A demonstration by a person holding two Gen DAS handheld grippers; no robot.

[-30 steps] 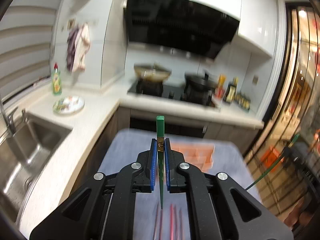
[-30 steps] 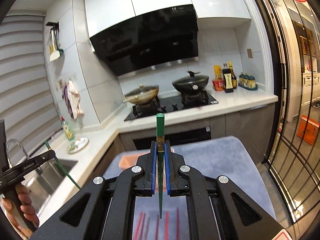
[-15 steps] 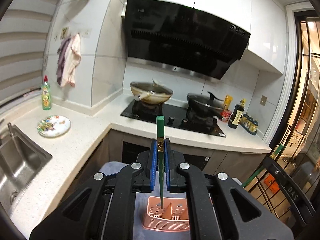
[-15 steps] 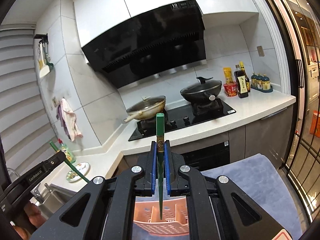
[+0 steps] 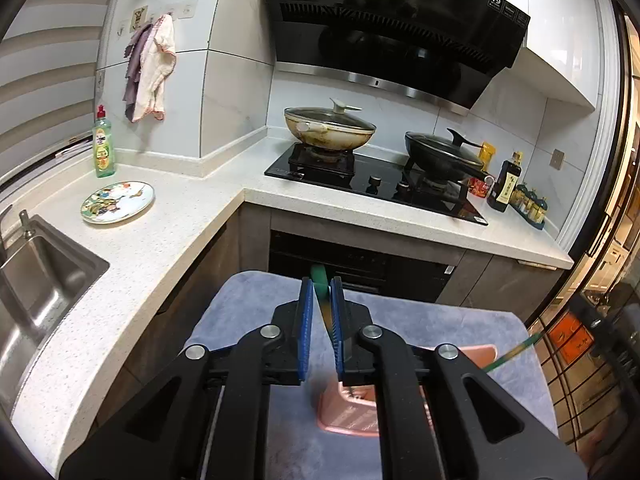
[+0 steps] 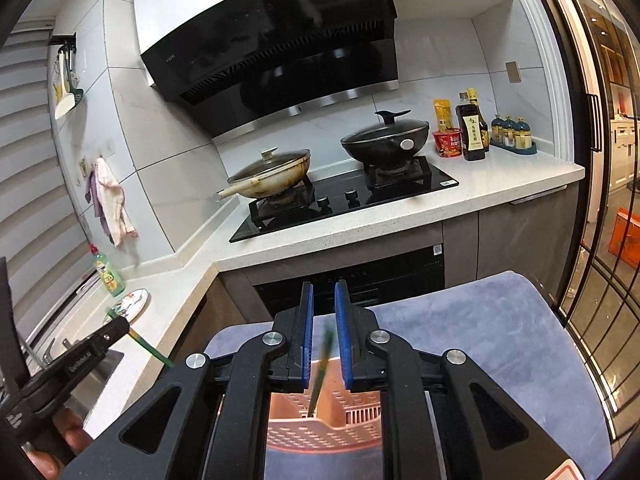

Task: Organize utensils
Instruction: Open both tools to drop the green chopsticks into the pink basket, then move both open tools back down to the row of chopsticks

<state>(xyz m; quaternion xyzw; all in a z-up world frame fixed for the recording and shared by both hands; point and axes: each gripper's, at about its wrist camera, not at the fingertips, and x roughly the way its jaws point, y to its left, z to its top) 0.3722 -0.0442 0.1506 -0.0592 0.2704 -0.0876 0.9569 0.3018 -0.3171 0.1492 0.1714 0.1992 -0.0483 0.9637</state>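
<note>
A white-tiled kitchen corner fills the background: a speckled white counter [image 5: 168,240] wraps round a sink [image 5: 36,280] at 9 o'clock, and a black gas hob [image 5: 376,188] sits under a black range hood [image 5: 392,28] at 12 o'clock. A beige lidded wok [image 5: 328,128] and a black lidded wok [image 5: 440,152] stand on the burners. A painted plate [image 5: 118,202] and a green dish-soap bottle [image 5: 103,144] stand near the sink, and cloths [image 5: 152,68] hang on the wall above them. A soy sauce bottle [image 6: 474,128] and small jars stand at the counter's far end, at 2 o'clock in the right wrist view.

Nearer, the surface [image 5: 420,320] is covered with a grey-blue cloth. On it sits the pink perforated utensil basket [image 6: 320,428], below both tools.

The left tool [image 5: 320,308] has its jaws just opening, a narrow gap; a green chopstick [image 5: 322,300] stands tilted between the blue pads, leaning against the right-hand one.

The right tool [image 6: 322,324] is likewise opening, narrow; a second green chopstick [image 6: 320,372] hangs loose and blurred in the gap, touching neither pad clearly, its lower end inside the basket.

In the right wrist view the left tool appears at 8 o'clock, carried in a hand [image 6: 60,444].
</note>
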